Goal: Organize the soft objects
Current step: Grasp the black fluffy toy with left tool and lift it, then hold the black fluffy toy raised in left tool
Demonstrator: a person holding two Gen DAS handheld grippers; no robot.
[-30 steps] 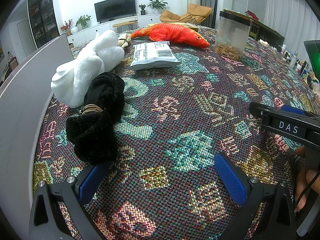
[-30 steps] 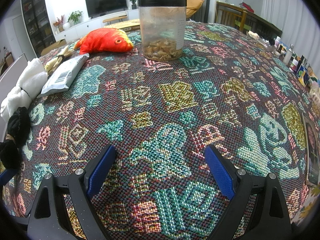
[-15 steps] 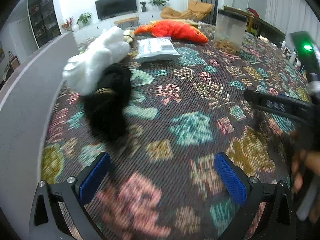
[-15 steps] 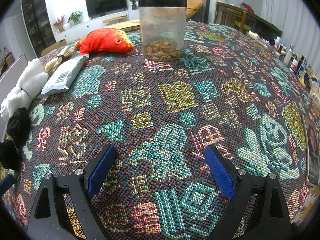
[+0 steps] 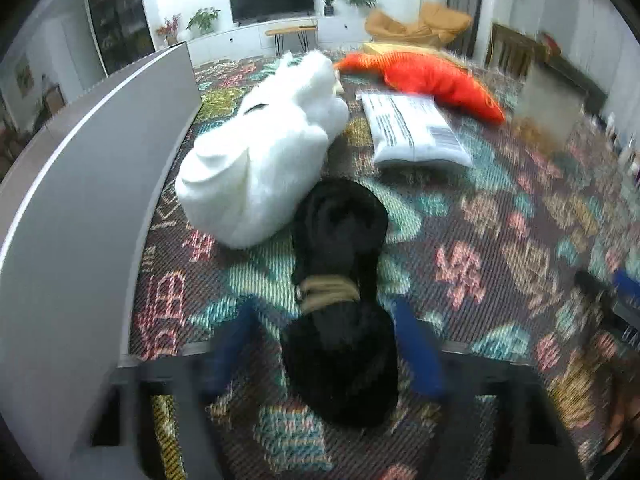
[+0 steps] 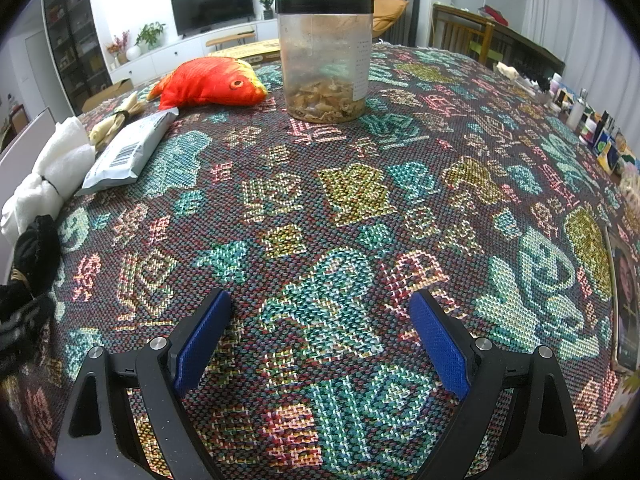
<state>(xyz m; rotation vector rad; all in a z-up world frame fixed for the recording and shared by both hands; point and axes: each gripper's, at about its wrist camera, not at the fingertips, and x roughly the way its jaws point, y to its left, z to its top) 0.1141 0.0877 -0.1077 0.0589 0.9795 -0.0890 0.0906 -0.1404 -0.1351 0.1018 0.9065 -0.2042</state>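
Observation:
A black plush roll (image 5: 340, 320) tied with a tan band lies on the patterned tablecloth. My left gripper (image 5: 326, 348) is open, its blurred blue fingers on either side of the roll's near end. A white plush roll (image 5: 264, 160) lies just beyond it, touching it. A red fish plush (image 5: 424, 76) lies further back; it also shows in the right wrist view (image 6: 212, 82). My right gripper (image 6: 320, 336) is open and empty over bare cloth. The black roll (image 6: 28, 264) and the white roll (image 6: 52, 168) show at the right wrist view's left edge.
A grey box wall (image 5: 80, 200) stands along the table's left edge. A white sealed packet (image 5: 412, 132) lies beside the white roll. A clear jar (image 6: 324, 56) with a black lid stands mid-table. Small bottles and boxes (image 6: 592, 128) line the right edge.
My left gripper has swung left and forward, so the black roll now lies between its fingers. The right gripper has not moved.

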